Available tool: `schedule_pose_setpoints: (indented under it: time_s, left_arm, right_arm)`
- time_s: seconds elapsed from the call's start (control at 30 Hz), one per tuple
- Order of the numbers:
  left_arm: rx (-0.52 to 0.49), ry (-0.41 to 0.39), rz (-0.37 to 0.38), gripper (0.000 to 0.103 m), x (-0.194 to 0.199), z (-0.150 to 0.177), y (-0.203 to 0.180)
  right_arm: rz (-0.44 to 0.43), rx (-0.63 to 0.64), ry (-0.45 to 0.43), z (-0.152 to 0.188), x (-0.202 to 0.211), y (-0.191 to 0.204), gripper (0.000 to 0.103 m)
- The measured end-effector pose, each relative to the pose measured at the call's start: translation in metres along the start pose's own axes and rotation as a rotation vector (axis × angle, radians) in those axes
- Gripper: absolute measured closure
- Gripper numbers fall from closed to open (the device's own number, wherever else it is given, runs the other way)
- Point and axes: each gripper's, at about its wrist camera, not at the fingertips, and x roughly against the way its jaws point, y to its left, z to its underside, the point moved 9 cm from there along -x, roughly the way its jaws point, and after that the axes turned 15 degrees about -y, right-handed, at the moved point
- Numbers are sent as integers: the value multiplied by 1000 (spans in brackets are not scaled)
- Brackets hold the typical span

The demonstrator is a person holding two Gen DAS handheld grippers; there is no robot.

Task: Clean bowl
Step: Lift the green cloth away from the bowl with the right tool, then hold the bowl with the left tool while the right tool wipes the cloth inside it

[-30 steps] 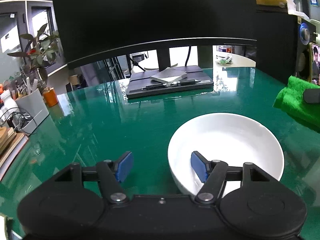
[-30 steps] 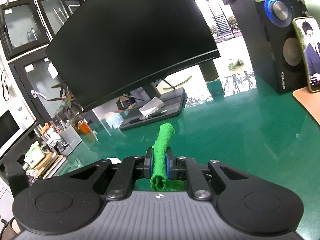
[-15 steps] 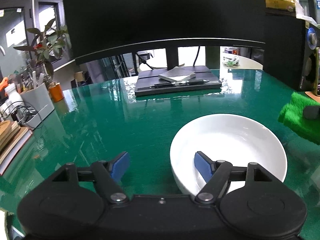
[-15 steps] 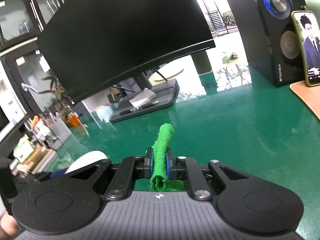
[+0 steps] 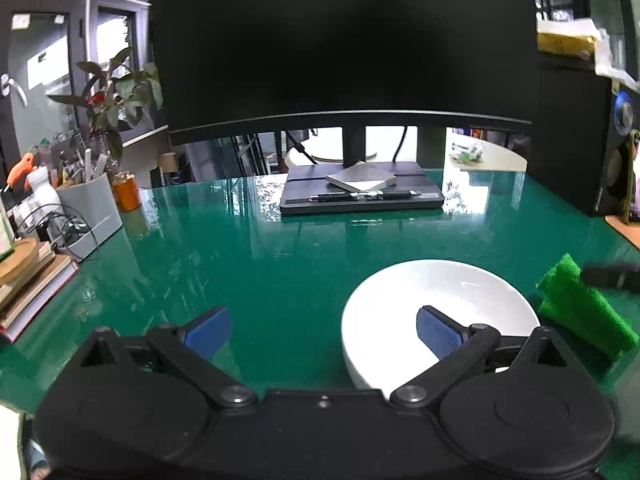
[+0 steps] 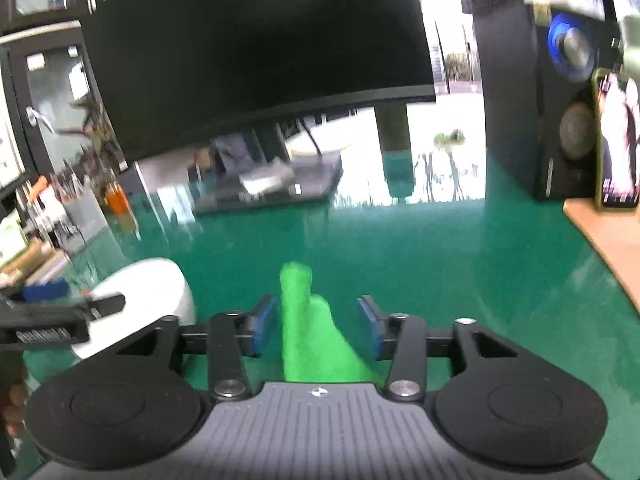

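On the green desk [image 6: 440, 248], right tool [image 6: 316, 322] just released cloth [image 6: 304, 320].

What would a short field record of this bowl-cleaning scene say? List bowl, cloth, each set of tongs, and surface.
bowl: white bowl, upright, looks empty
cloth: green cloth, between the right pads, pads apart from it
left tongs: open, just widened, one pad over the bowl
right tongs: open, just released
surface: green table

bowl [image 5: 436, 300]: glossy white | cloth [image 6: 308, 332]: fuzzy green | table [image 5: 260, 264]: glossy green
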Motion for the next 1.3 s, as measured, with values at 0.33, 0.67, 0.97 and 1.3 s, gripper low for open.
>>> schedule_pose_setpoints:
  time_s: [0.33, 0.67, 0.97, 1.3]
  left_arm:
    - [75, 37, 144, 72, 3, 13, -8]
    - [65, 38, 219, 71, 3, 24, -25]
    - [68, 32, 240, 65, 11, 29, -24]
    - [78, 21, 235, 55, 12, 30, -19]
  right_arm:
    - [-25, -125, 112, 26, -34, -11, 95]
    - [-432, -87, -9, -27, -28, 101, 95]
    - [-513, -82, 81, -5, -48, 131, 79]
    - [-470, -101, 155, 7, -61, 128, 94]
